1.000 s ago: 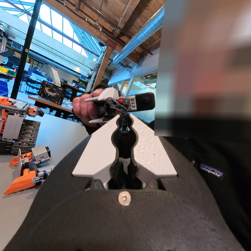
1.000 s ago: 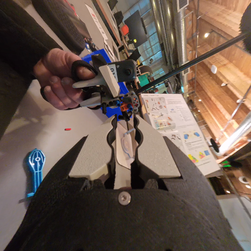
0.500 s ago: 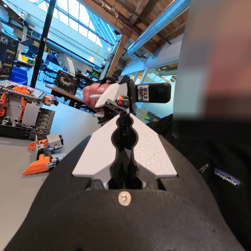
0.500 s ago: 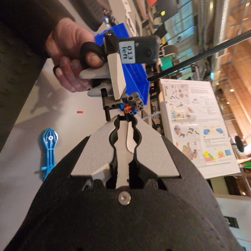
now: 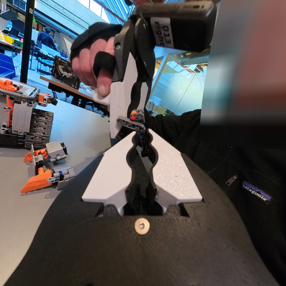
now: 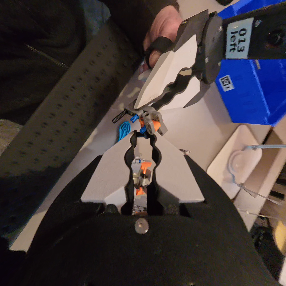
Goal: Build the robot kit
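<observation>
Held up in the air, between two grippers: a small toy piece made of grey bars with orange and blue bits.

Nipped near its thin black rod by the left gripper, fingers almost closed on it. Nipped at a blue peg on the other side by the right gripper, fingers narrow too. Both touching the toy piece, tip to tip, so neither nearer. Long grey bar lying crossways to the left gripper's fingers.

Under the toy piece, a pale grey table. Down there too, a flat blue tool and an orange and grey scoop part. Farther from the toy piece, a big tracked toy and a blue bin. Behind it all, a big bright workshop with high windows.
</observation>
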A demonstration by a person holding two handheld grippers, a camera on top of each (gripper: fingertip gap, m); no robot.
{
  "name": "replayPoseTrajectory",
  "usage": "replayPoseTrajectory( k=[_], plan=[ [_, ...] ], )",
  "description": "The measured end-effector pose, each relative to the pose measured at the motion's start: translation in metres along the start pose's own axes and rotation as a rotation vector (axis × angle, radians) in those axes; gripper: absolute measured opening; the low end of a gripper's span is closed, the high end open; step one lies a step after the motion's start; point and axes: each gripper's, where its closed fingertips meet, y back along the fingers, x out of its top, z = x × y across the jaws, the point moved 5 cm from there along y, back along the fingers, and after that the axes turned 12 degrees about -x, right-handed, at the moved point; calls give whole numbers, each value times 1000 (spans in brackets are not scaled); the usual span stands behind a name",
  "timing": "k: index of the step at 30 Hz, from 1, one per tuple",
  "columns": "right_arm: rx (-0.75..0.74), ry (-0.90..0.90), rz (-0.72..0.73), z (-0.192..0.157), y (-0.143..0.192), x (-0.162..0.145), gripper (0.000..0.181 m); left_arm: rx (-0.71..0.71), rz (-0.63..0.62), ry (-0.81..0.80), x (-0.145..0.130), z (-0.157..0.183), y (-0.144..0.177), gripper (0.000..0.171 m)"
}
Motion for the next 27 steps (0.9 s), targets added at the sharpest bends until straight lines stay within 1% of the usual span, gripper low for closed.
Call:
replayPoseTrajectory(
  k=[3, 6, 9, 10, 11, 13, 15, 17, 19, 21, 22, 26, 27],
  plan=[
    [64, -35, 21, 0, -2, -1, 15, -7, -2, 5, -1, 0, 1, 8],
    [75, -56, 63, 1, -3, -5, 15, 4, -8, -3, -1, -2, 3, 9],
    [69, -77, 109, 4, -3, -11, 15, 79, -11, -67, 2, -4, 7, 11],
    [71, -86, 136, 4, -2, -12, 15, 112, -5, -99, 5, -4, 11, 14],
    [74, -97, 157, 5, -1, -13, 15, 151, 6, -125, 7, -4, 15, 21],
    [59, -116, 158, 9, -1, -18, 15, 206, 0, -196, 10, -1, 20, 30],
    [39, -135, 135, 13, -2, -24, 15, 276, -63, -277, 9, 1, 19, 33],
    [19, -148, 103, 16, -5, -28, 15, 355, -153, -366, 5, 0, 14, 34],
    [26, -152, 87, 15, -7, -30, 15, 425, -250, -450, 0, -1, 7, 31],
    [48, -152, 105, 12, -8, -30, 15, 501, -323, -531, -1, -2, 4, 20],
    [62, -155, 120, 11, -7, -29, 15, 511, -341, -550, -2, 0, 4, 16],
    [94, -163, 157, 10, -7, -27, 15, 491, -351, -570, -2, 5, 3, 14],
    [102, -164, 160, 9, -7, -27, 15, 477, -361, -575, -3, 6, 3, 8]
  ],
)
